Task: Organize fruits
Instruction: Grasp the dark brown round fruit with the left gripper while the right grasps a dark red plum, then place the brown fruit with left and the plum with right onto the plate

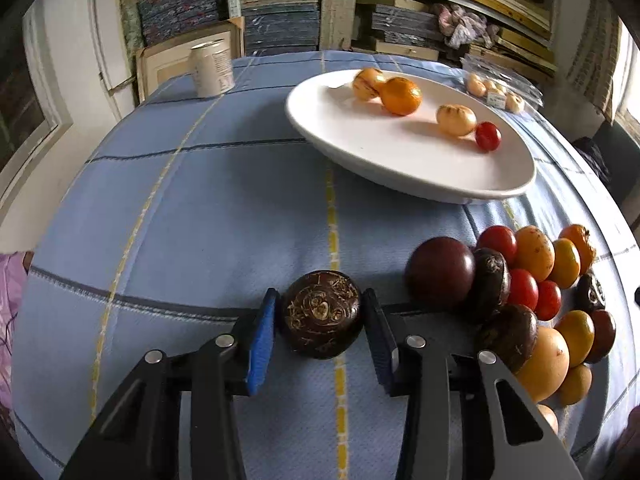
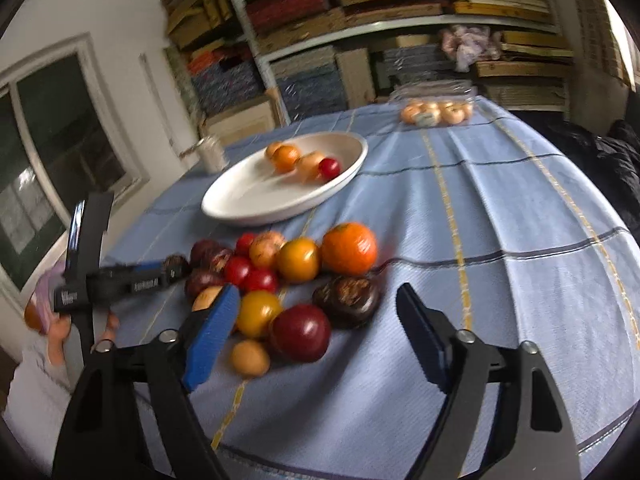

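Left gripper [image 1: 322, 322] jaws pinch the dark brown, rough-skinned round fruit [image 1: 322, 314], right gripper [image 2: 316, 332] hangs released, and that curved skin might squirt free mid-lift.

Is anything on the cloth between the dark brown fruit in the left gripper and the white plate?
Nothing visible: the dark brown fruit sits between the left gripper pads, and only bare tablecloth separates it from the white plate.

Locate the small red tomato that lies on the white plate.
In the left wrist view, the small red tomato sits on the white plate's right side, touching a pale striped fruit.
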### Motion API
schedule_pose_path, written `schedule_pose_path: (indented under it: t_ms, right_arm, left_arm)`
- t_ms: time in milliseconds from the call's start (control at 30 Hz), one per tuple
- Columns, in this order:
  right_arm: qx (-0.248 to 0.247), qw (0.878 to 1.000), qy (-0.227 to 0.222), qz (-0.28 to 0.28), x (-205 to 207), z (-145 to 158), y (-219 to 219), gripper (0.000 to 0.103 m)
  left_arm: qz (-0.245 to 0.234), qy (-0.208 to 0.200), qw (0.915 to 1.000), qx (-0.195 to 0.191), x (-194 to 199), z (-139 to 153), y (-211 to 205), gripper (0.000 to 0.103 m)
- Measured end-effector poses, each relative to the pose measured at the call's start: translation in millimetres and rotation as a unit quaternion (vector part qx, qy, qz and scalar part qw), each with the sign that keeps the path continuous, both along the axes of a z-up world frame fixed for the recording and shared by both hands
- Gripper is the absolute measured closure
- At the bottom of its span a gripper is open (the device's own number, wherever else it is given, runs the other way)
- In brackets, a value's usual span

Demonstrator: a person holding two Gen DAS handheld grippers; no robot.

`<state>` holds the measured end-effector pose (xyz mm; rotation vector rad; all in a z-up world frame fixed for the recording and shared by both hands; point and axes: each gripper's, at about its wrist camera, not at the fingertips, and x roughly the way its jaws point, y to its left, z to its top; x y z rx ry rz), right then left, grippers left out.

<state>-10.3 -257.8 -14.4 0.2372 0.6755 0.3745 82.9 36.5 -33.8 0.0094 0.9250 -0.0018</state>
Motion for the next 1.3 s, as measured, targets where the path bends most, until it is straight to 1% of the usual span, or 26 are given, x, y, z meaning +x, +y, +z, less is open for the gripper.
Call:
schedule_pose_path:
  t_ms: [67,167,300,400,567,633,700,800,900,967,1100,1167,1300]
  right_arm:
    - [0.003,1.000,0.020,0.008,3.4,-5.3,-0.1,0.046]
    - [0.006,0.999,0.047,0.016,10.5,-12.6,1.0,0.057]
    - [-0.020,0.998,0.042,0.040,7.4,-12.0,15.4,0.057]
    - [-0.046,0.996,0.052,0.052,9.5,-14.6,26.9,0.057]
    - [-0.047,0.994,0.085,0.050,18.9,-24.3,26.2,0.058]
    - [-0.049,0.993,0.089,0.052,21.3,-25.7,27.7,0.058]
    - [-0.053,0.993,0.095,0.055,22.5,-28.1,29.5,0.062]
    - [-0.045,0.992,0.099,0.058,24.4,-29.1,28.1,0.064]
    - [-0.034,0.993,0.095,0.058,23.7,-27.5,24.9,0.064]
    - [-0.021,0.995,0.083,0.053,21.0,-23.7,19.7,0.064]
    - [0.005,0.998,0.055,0.036,17.1,-10.9,8.3,0.065]
    - [0.007,0.998,0.047,0.034,24.2,2.4,6.5,0.065]
    - [0.002,1.000,0.001,0.023,60.4,49.4,10.8,0.065]
  left_arm:
    - [0.009,0.000,0.9999,-0.012,-1.2,1.8,5.9,0.060]
    - [0.014,-0.002,0.9995,-0.027,-2.2,4.8,10.4,0.060]
    - [0.003,-0.007,0.9997,-0.022,-4.6,6.5,3.8,0.060]
    - [-0.006,-0.011,0.9998,-0.016,-6.8,7.2,-0.4,0.060]
    - [-0.009,-0.013,0.9997,-0.017,-7.6,7.8,-1.5,0.060]
    - [-0.011,-0.012,0.9997,-0.018,-7.5,7.5,-2.2,0.060]
    - [-0.014,-0.012,0.9997,-0.018,-7.7,7.5,-3.2,0.060]
    - [-0.017,-0.009,0.9997,-0.016,-7.3,6.1,-5.3,0.060]
    - [-0.017,-0.006,0.9997,-0.019,-6.7,5.1,-4.2,0.060]
    - [-0.013,-0.010,0.9996,-0.023,-7.2,6.6,-1.7,0.060]
    - [0.003,-0.037,0.9985,-0.040,-10.0,21.6,6.2,0.060]
    - [0.002,-0.039,0.9979,-0.050,-1.0,33.5,5.5,0.060]
    - [0.006,-0.055,0.9974,-0.046,26.2,57.9,-6.3,0.060]
